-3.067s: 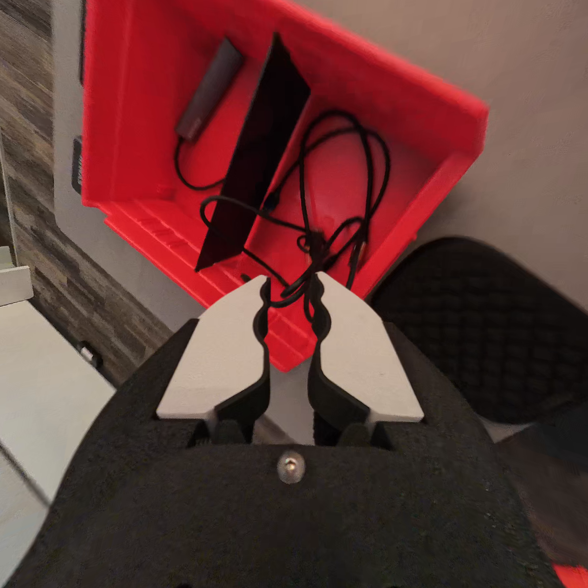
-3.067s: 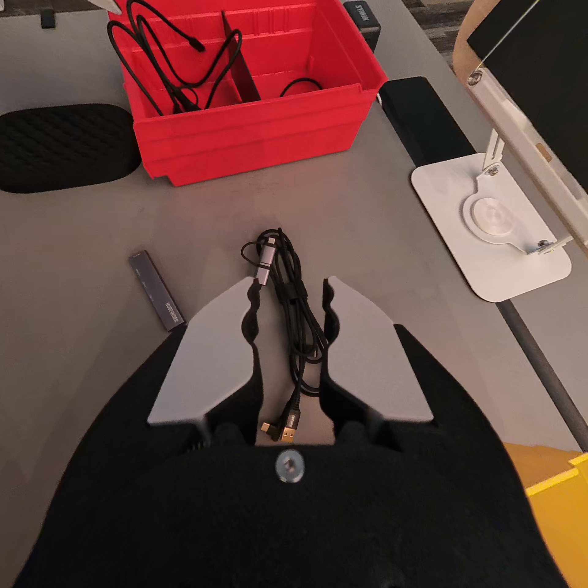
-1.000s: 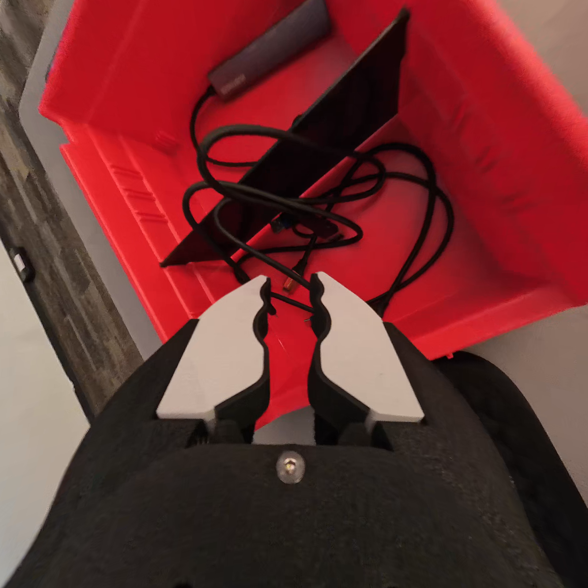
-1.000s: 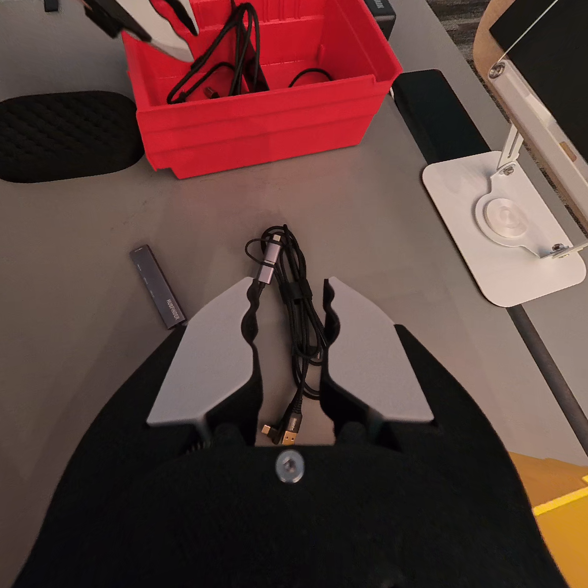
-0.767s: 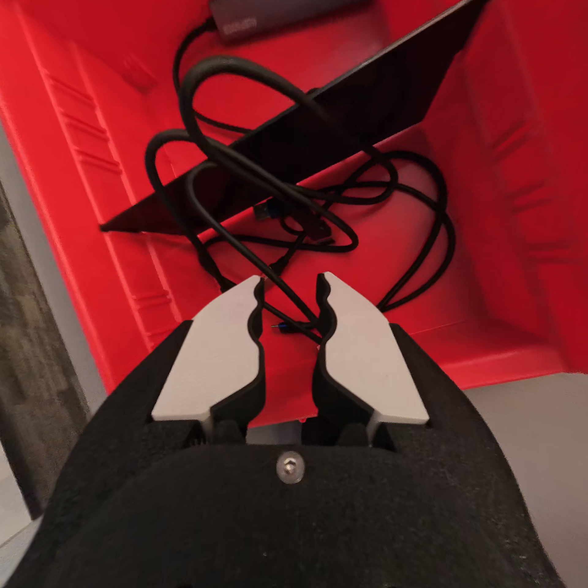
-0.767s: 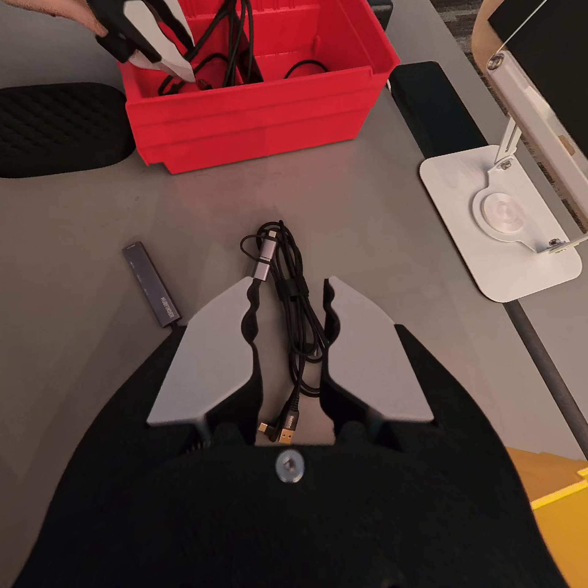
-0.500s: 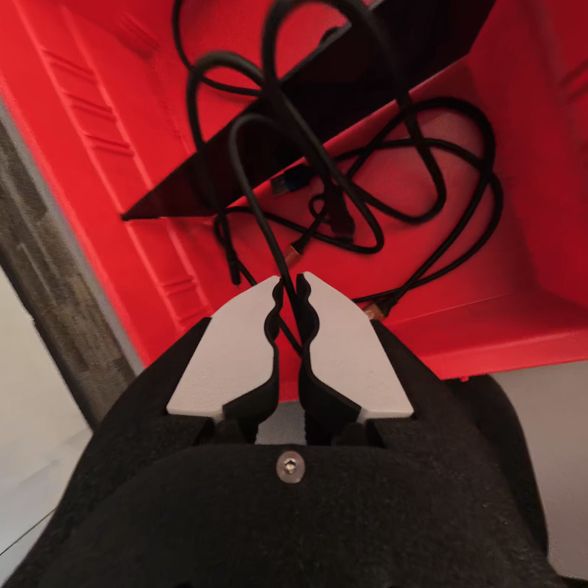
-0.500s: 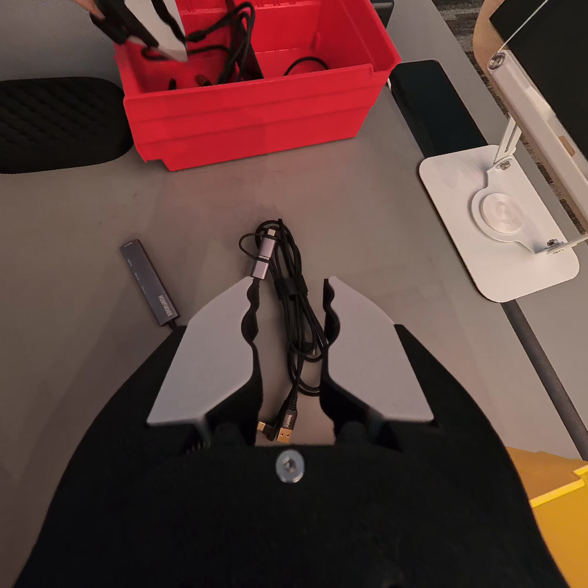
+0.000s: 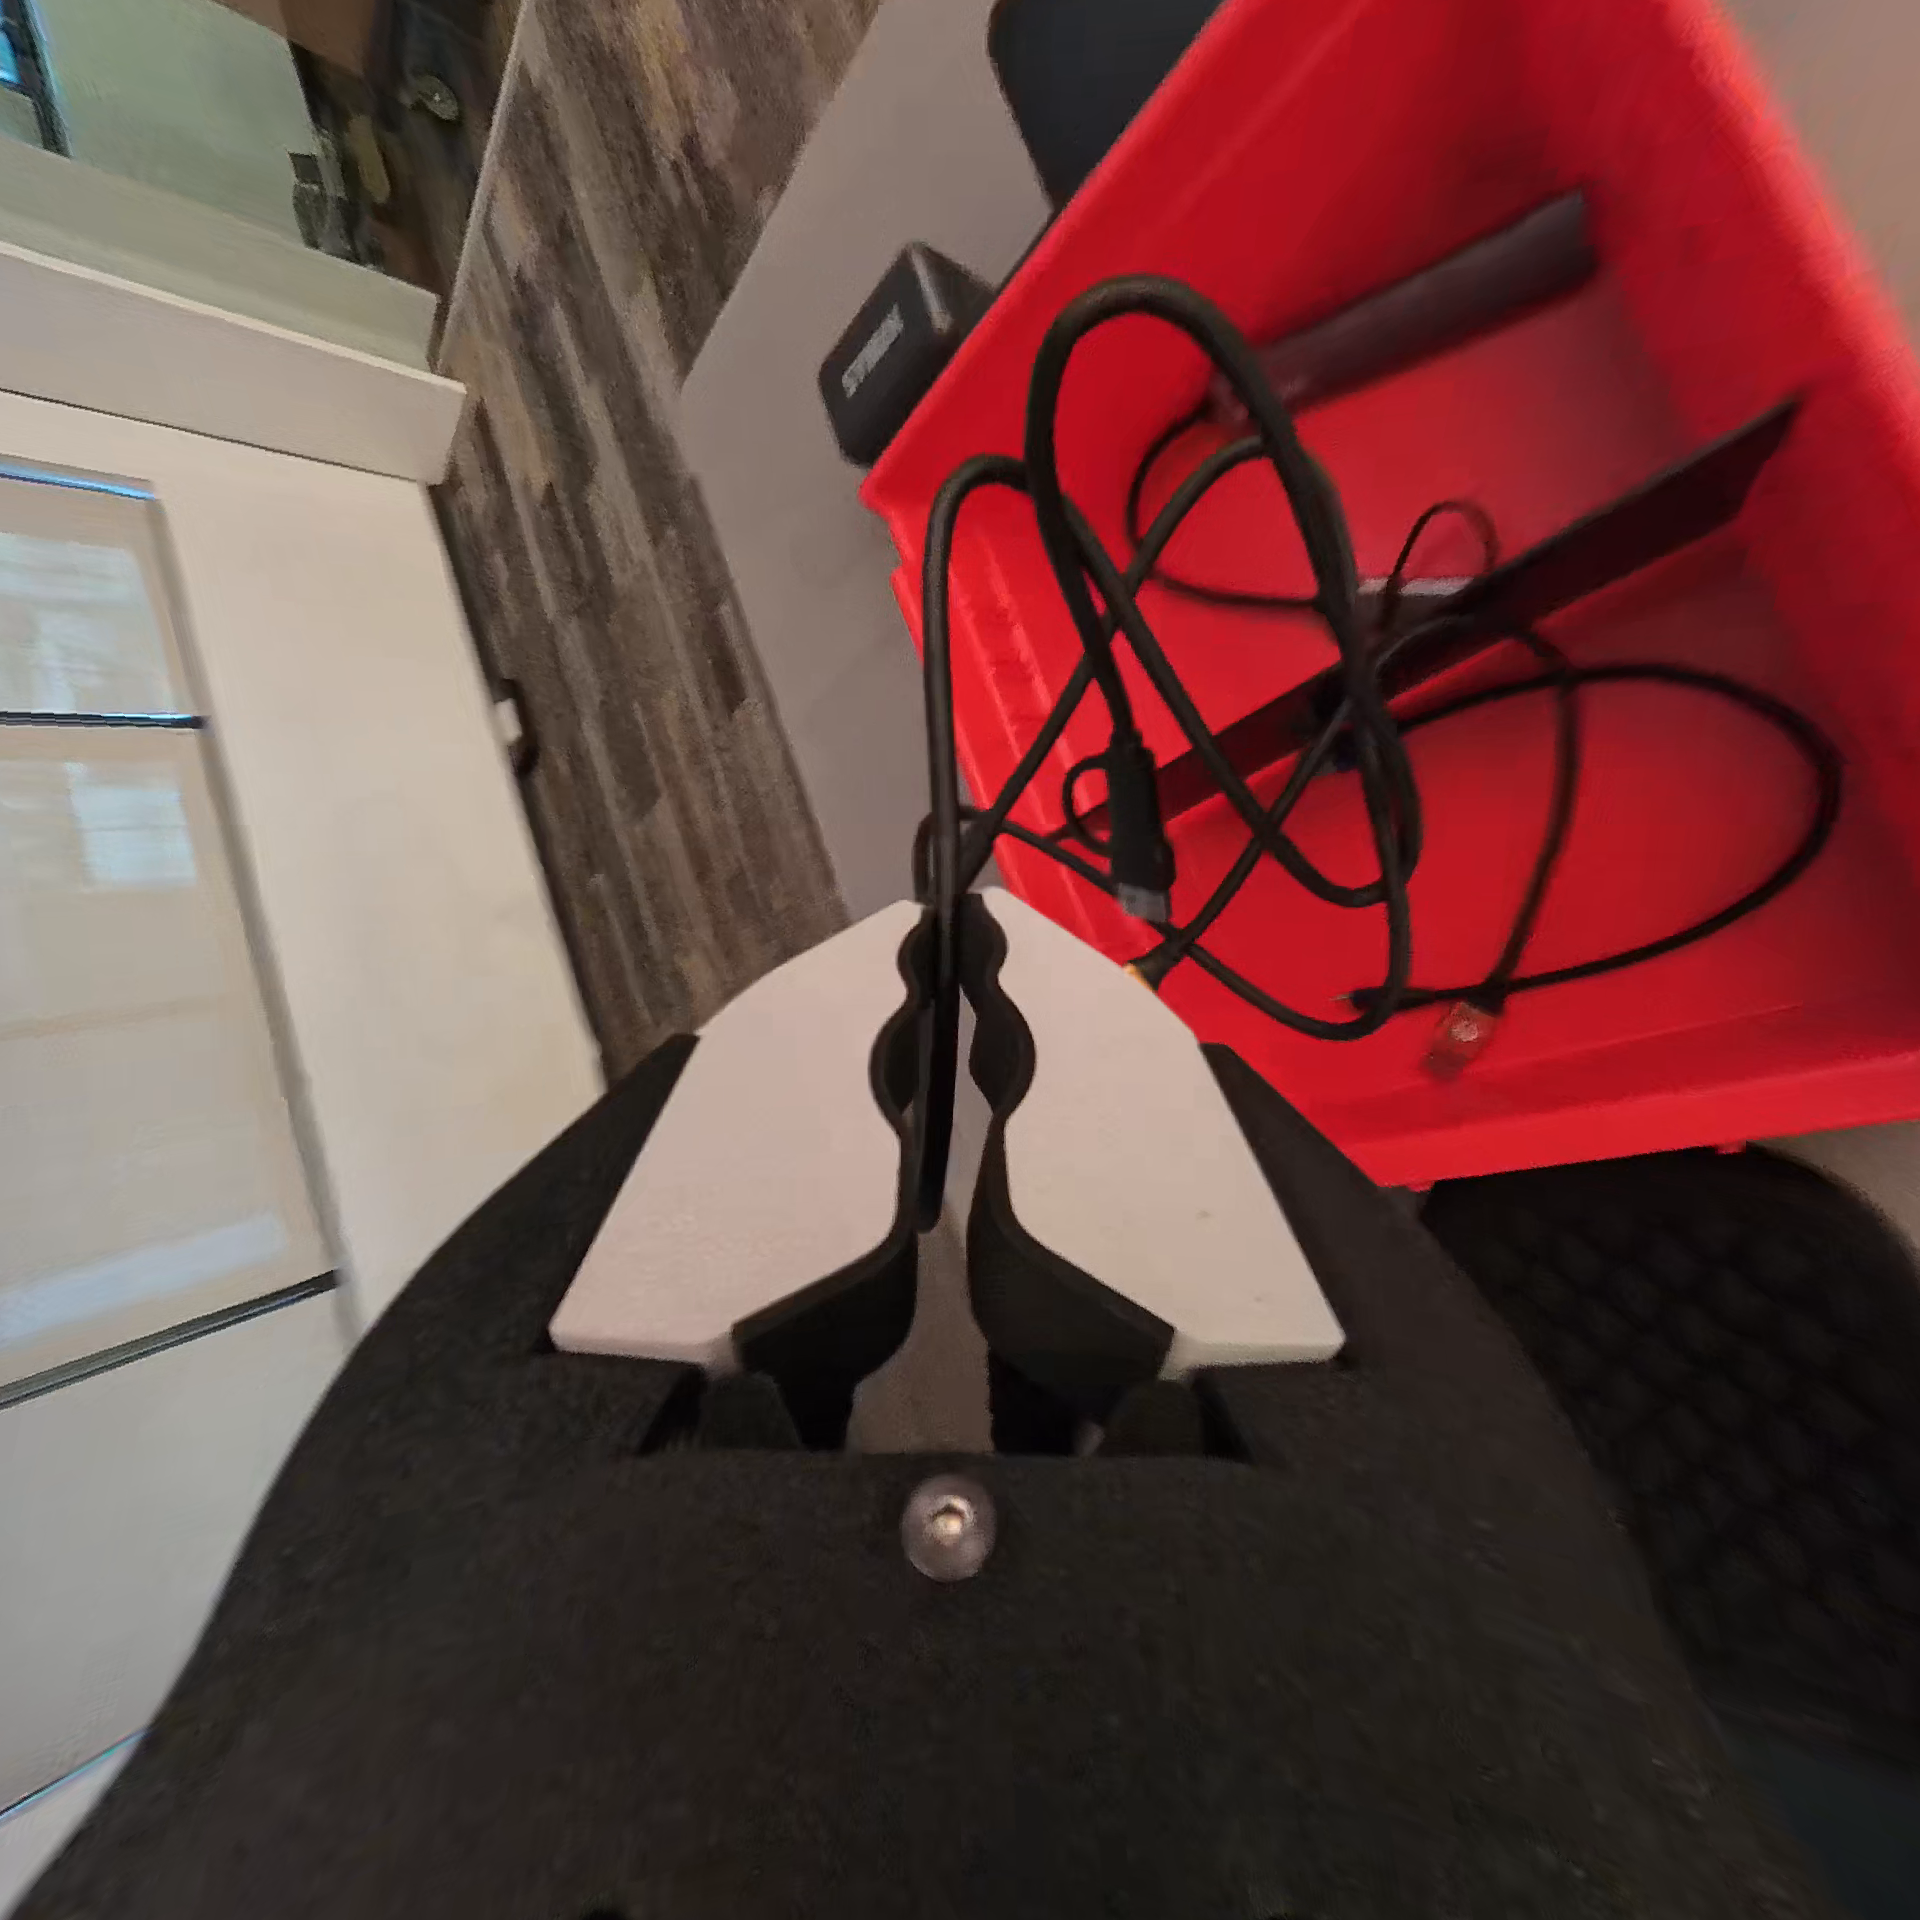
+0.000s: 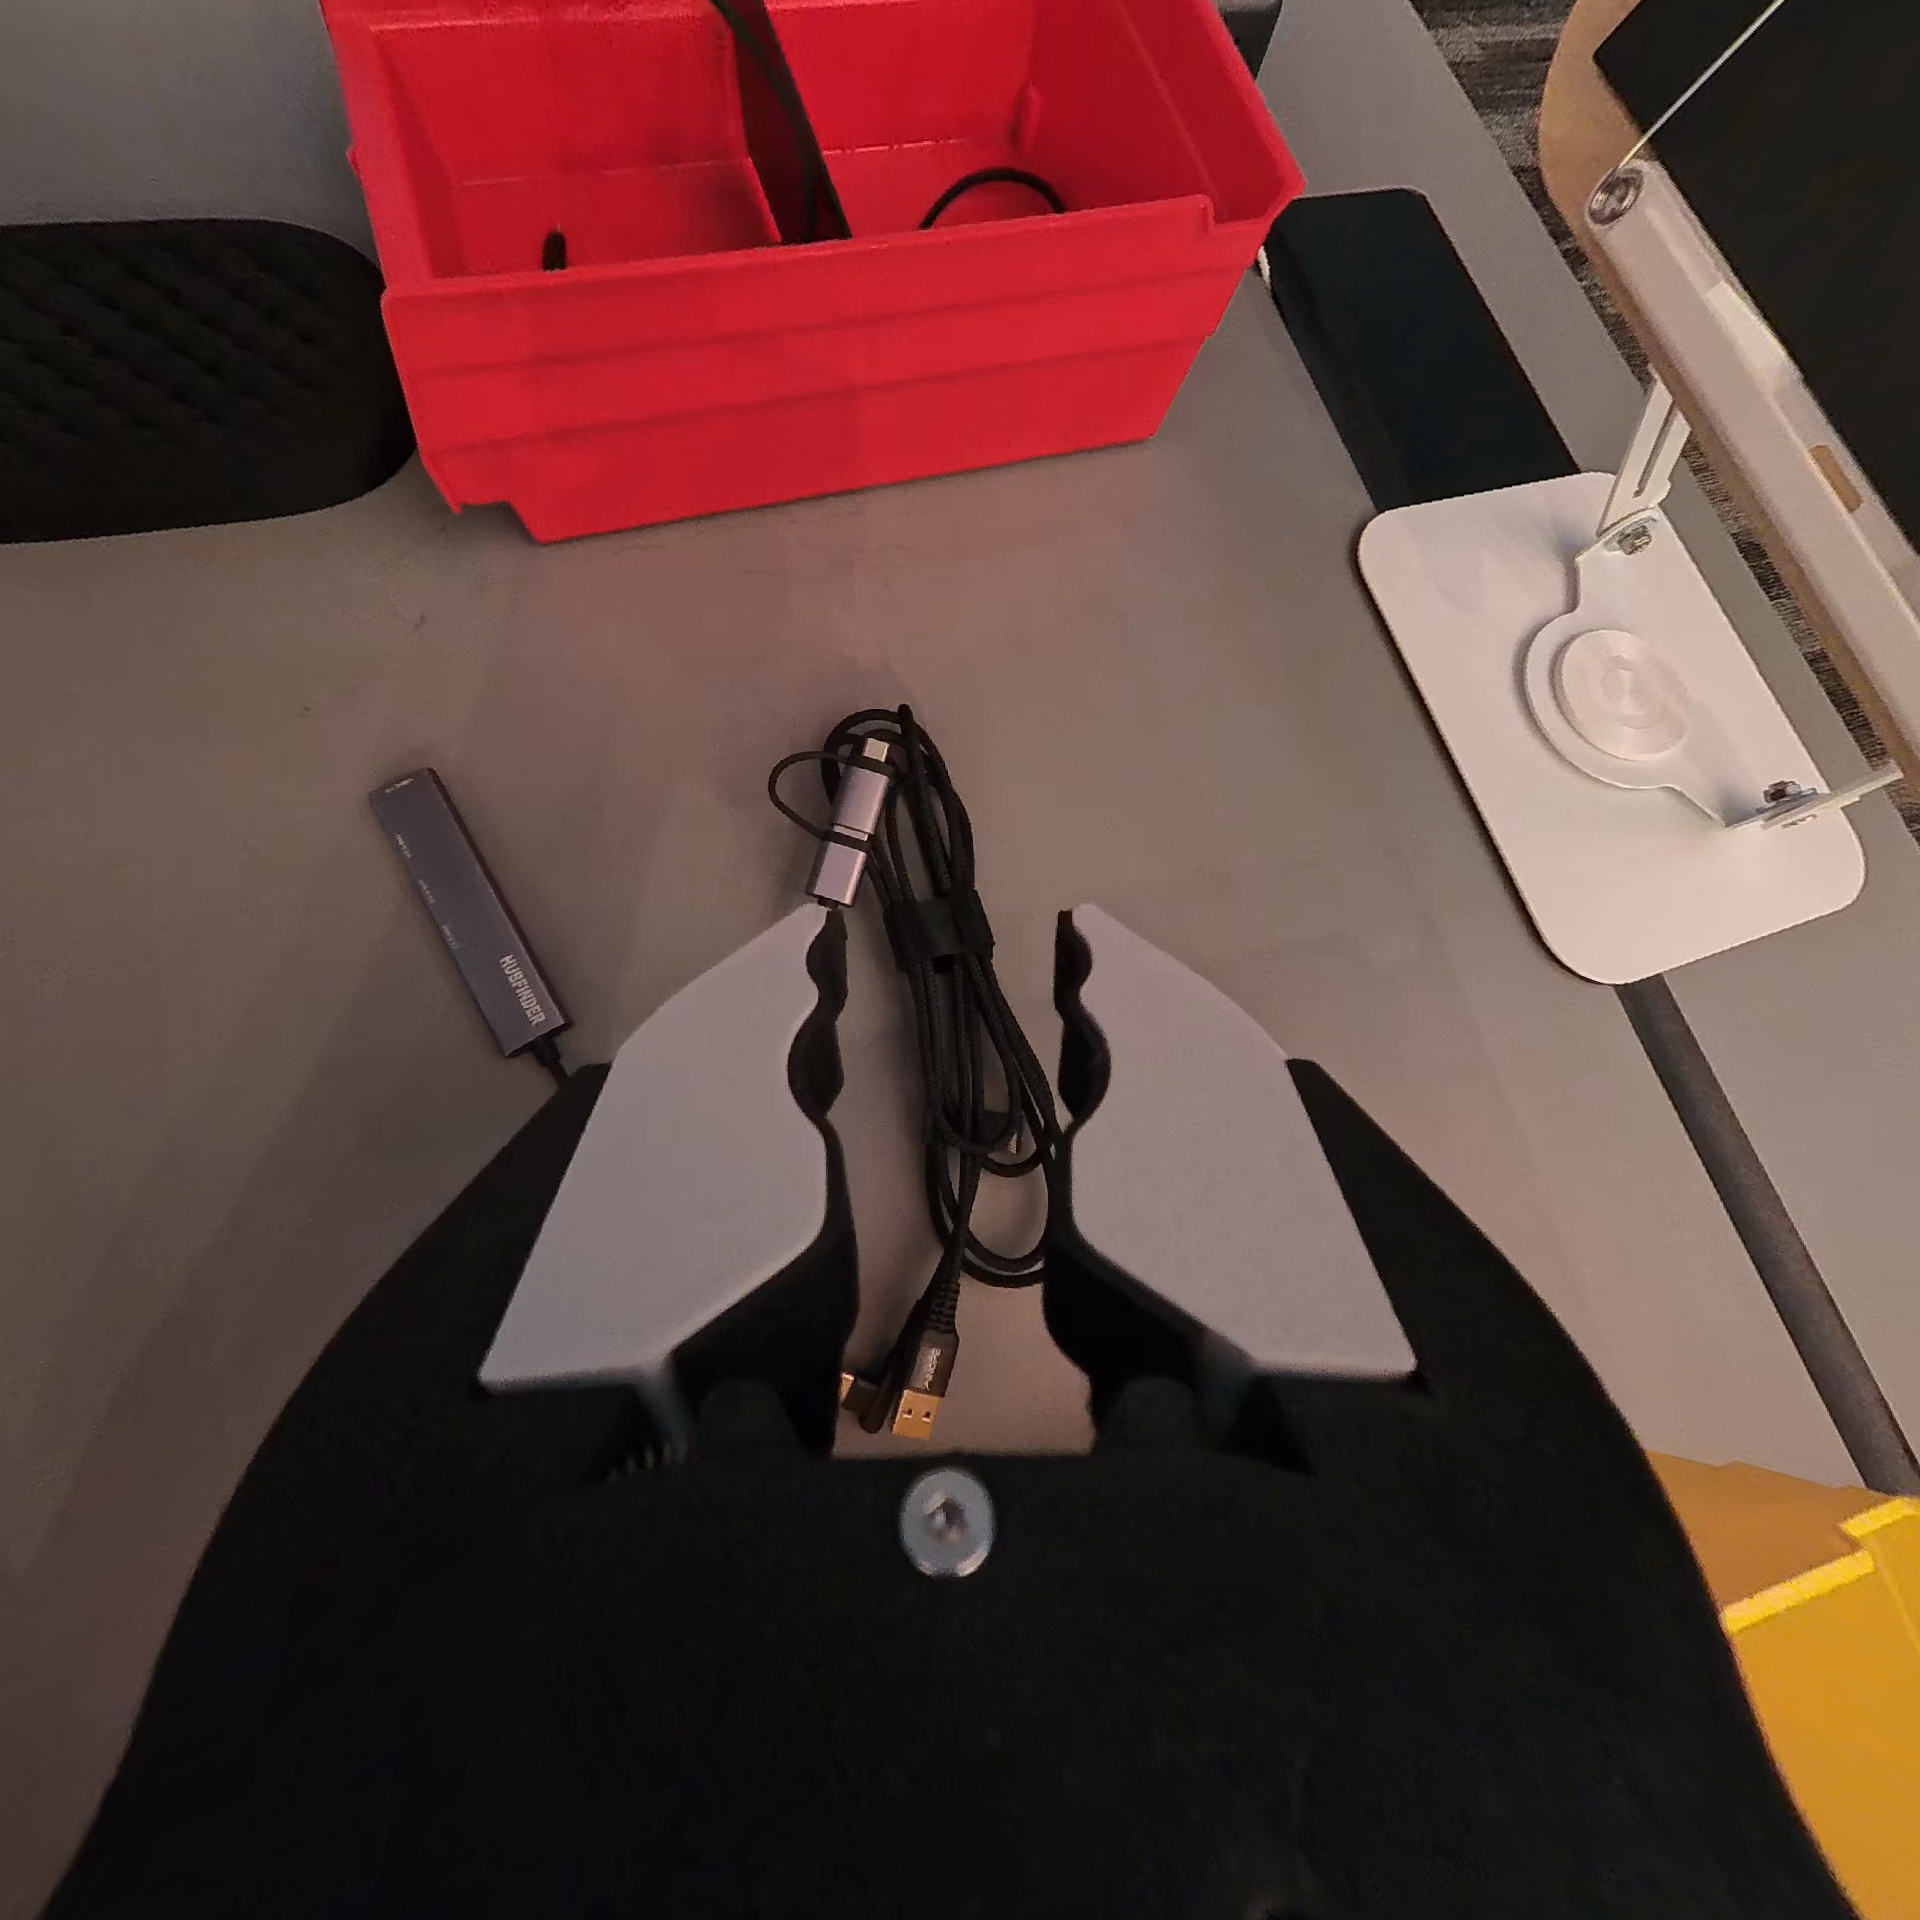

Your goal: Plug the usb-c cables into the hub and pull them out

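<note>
left claw now pinched on black cable, lifting it from red bin at frame right | right claw spread over bundled cable | hub on table, nothing plugged

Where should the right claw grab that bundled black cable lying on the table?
Grip the bundled cable at its black strap, coming straight down with the open right claw straddling it. The strands are bunched tight and narrow there, lying lengthwise between the fingers, so the pads would likely close across all of them.
</note>
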Tool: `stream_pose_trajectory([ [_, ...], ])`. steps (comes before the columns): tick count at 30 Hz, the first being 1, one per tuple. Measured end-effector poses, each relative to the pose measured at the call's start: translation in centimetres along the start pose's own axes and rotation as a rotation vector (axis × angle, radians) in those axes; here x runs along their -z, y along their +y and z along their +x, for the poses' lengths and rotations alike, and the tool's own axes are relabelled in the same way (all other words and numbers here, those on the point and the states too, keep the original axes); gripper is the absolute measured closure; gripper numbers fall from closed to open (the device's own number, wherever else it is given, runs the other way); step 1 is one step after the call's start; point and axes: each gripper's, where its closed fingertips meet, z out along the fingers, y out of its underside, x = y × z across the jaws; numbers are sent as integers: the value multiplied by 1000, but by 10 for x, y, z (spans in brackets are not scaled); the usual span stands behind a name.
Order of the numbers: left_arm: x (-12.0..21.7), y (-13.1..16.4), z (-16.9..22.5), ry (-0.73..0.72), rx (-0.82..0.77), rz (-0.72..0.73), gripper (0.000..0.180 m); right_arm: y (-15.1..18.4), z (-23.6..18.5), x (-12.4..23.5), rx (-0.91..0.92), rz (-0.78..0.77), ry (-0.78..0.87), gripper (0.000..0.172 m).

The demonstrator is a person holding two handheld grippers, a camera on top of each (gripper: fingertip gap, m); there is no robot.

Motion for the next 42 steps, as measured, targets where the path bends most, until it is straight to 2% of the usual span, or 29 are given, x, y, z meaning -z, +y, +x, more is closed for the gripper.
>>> stream_pose_trajectory([
  [6,-10,0,21,216,178,82,176,-8,-5,4,1,36,-15,133],
  [8,-9,-3,29,297,258,148,176,-12,-9,3,-6,56,-39,133],
  [13,2,-5,7,249,395,325,177,-23,-30,-10,-16,102,-117,133],
  [18,35,-17,-14,309,540,560,177,-37,-48,-26,33,176,-141,133],
  [23,67,-27,-32,305,526,712,177,-57,-54,-26,42,317,-130,133],
  [32,115,-52,-47,316,433,842,177,-98,-88,-20,109,588,-147,133],
  [42,145,-66,-40,384,414,945,177,-208,-77,-75,214,693,19,133],
])
